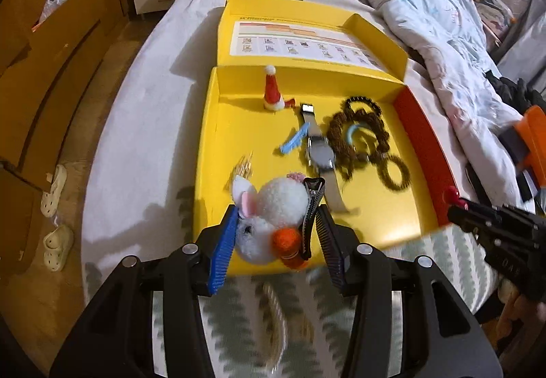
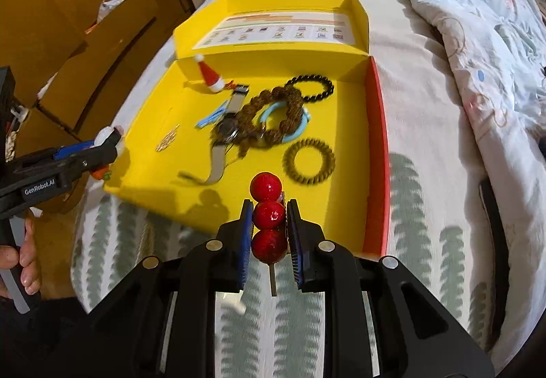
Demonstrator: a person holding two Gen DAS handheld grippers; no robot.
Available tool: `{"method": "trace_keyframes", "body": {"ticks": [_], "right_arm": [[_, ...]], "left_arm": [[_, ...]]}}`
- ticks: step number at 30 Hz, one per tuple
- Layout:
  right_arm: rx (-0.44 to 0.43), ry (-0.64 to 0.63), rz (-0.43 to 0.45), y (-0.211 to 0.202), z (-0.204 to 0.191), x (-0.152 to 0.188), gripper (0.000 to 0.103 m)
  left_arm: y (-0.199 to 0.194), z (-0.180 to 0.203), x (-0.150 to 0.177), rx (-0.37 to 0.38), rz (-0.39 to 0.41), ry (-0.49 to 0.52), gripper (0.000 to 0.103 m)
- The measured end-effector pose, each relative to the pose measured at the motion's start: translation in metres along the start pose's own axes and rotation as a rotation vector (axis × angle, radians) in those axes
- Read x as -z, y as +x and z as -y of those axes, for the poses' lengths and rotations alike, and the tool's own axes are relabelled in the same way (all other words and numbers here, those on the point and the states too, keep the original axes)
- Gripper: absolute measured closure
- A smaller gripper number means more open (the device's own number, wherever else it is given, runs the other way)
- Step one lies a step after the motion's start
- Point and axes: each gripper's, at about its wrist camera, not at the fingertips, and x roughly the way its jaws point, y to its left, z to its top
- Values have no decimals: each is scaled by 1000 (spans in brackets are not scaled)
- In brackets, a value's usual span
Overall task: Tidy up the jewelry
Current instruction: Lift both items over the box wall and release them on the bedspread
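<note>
The left tool [image 1: 276, 234] is clamped on a fluffy white rabbit hair clip [image 1: 273, 217], its blue pads pressing the pompom body on one side and the black toothed clip on the other, so the soft toy is squeezed rather than pinched at a thin edge, probably because the plush gives the surest hold. The right tool [image 2: 269, 228] is closed on a red bead hairpin [image 2: 268, 214], three glossy balls in a row on a metal stem; the pads meet the middle ball, leaving one ball free above and the stem hanging below, a grip that keeps the piece from swivelling. Both tools hang over the near edge of the open yellow box [image 2: 143, 125], which lies on a bed [image 2: 426, 146] with a leaf-print sheet, its lid folded back flat. Inside the box the rest of the jewelry sits in a loose heap toward the far side: a small Santa hat [image 2: 211, 76] by the back wall, a wristwatch [image 2: 227, 129] with a grey strap, a blue hair clip [image 2: 211, 115], a brown beaded string [image 2: 273, 108] tangled over a light blue bangle [image 2: 300, 129], a black bead bracelet [image 2: 315, 86], and a coiled hair tie [image 2: 309, 161] apart from them. With each tool carrying one piece above the box, this looks like sorting in progress.
</note>
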Motion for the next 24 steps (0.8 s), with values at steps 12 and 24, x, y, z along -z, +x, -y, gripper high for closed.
{"method": "trace_keyframes", "body": {"ticks": [12, 24], "right_arm": [[-22, -18, -125, 6, -9, 80, 82], [52, -18, -205, 48, 0, 89, 82]], "left_arm": [[-1, -18, 83, -77, -84, -46, 56], [41, -35, 99, -176, -190, -87, 56]]}}
